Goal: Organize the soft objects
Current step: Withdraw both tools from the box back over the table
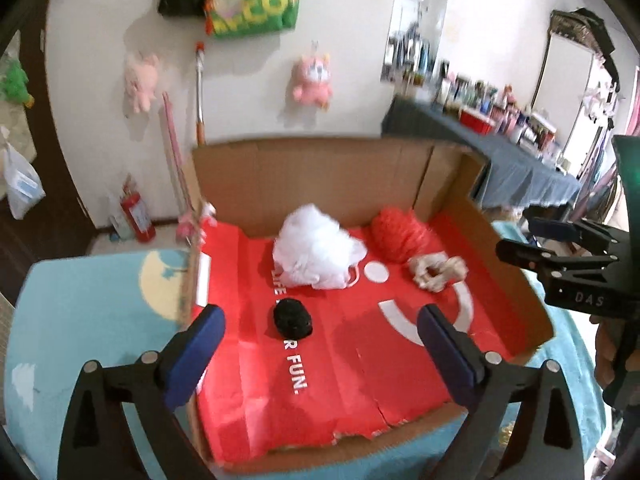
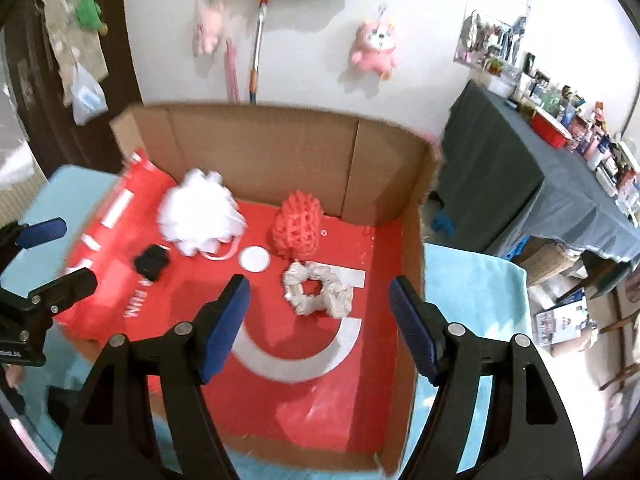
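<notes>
Hovering above the cardboard box (image 1: 512, 296), the left gripper (image 1: 320, 340) and right gripper (image 2: 318, 316) both hang with jaws apart, nothing between them. Ahead of the left one lie the black scrunchie (image 1: 291, 318) and white pouf (image 1: 316, 254); ahead of the right, the beige scrunchie (image 2: 318, 294) and red pouf (image 2: 298, 226). All four sit inside, so the sorting looks mostly done.

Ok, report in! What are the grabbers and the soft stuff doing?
Left gripper and right gripper open, holding nothing. White puff, red puff, black scrunchie, beige scrunchie lying in the box. Nothing in the way.
</notes>
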Tool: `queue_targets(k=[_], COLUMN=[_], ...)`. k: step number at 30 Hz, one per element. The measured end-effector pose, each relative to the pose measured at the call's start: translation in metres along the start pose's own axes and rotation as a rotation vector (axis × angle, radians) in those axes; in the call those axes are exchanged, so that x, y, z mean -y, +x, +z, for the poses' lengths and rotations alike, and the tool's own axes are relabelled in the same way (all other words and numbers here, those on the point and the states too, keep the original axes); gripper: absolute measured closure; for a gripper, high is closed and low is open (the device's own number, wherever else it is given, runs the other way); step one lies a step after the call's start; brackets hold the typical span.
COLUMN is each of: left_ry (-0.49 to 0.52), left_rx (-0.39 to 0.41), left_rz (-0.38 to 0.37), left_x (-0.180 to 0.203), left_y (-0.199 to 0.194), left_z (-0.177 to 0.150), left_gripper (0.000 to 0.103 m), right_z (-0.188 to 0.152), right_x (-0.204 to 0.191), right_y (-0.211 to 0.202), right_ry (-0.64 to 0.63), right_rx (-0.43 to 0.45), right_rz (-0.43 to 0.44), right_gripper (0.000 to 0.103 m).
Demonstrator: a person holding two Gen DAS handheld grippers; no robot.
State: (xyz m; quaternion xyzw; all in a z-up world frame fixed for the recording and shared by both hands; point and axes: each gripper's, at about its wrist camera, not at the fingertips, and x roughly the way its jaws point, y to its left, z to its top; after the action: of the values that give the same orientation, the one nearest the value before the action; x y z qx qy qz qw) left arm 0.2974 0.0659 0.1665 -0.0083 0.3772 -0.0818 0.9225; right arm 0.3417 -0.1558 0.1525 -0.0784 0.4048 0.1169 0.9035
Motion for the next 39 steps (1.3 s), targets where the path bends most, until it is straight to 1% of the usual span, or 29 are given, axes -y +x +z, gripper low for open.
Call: queue_targets(k=[1,2,3,6,8,9,10,11,16,19,21,26,30,33,36,39], left_ry=[0.007,0.015,0.021,0.061,0.062,0.050,0.038,0.030,0.025,0.032,0.039,0.056,0.056,0.050,0.056,0.060], left_rx=[0.026,0.065,0.085,0.185,0.227,0.248,0.263,0.277,0.361,0.408,0.424,0.484,0.535,0.541,0.558,0.564], left_rz=[0.004,0.004,0.005,0.022,-0.004,-0.023,-0.036,-0.043,-0.071,-0.079,-0.092,-0.068,-0.044,-0.056,-0.024,-0.013], left_x=[0.007,0.013,0.021,0.038,0.044,0.046,0.048,0.049,0.064,0.073,0.078,0.090,0.097,0.099,0.104,0.109], left_y=[-0.013,-0.031,-0.036,-0.076,-0.097,-0.108,-0.116,-0.124,-0.163,-0.182,-0.189,-0.202,-0.208,-0.207,-0.205,-0.204], left_z=[-0.003,-0.007,-0.009,-0.022,-0.029,-0.035,-0.040,-0.045,-0.075,-0.094,-0.109,-0.141,-0.163,-0.175,-0.190,-0.201], left_gripper=[0.001,0.000,0.000,0.000,0.000,0.000,0.000,0.000,0.000,0.000,0.000,0.000,0.000,0.000,0.000,0.000], right_z=[-0.002,-0.006,-0.007,-0.020,-0.032,-0.039,-0.043,-0.051,-0.094,-0.120,-0.134,-0.169,-0.198,-0.219,-0.236,-0.249], right_x=[-0.001,-0.002,-0.002,-0.006,-0.009,-0.011,-0.011,-0.012,-0.024,-0.027,-0.028,-0.027,-0.032,-0.036,-0.043,-0.048], right_y=[-0.010,-0.026,-0.034,-0.072,-0.100,-0.113,-0.122,-0.135,-0.190,-0.213,-0.223,-0.235,-0.238,-0.239,-0.238,-0.234], right_ry=[0.004,0.007,0.006,0.009,0.012,0.012,0.013,0.016,0.004,0.016,0.032,0.088,0.107,0.125,0.114,0.121], right_rx=[0.017,0.043,0.060,0.121,0.172,0.196,0.212,0.239,0.356,0.409,0.419,0.451,0.502,0.529,0.565,0.575], right_rz=[0.001,0.001,0.002,0.018,0.026,0.034,0.038,0.043,0.018,0.042,0.055,0.081,0.033,-0.004,-0.067,-0.096], right_gripper=[0.025,0.024,0.024,0.024,0.022,0.019,0.013,0.012,0.012,0.011,0.011,0.011,0.011,0.011,0.011,0.010])
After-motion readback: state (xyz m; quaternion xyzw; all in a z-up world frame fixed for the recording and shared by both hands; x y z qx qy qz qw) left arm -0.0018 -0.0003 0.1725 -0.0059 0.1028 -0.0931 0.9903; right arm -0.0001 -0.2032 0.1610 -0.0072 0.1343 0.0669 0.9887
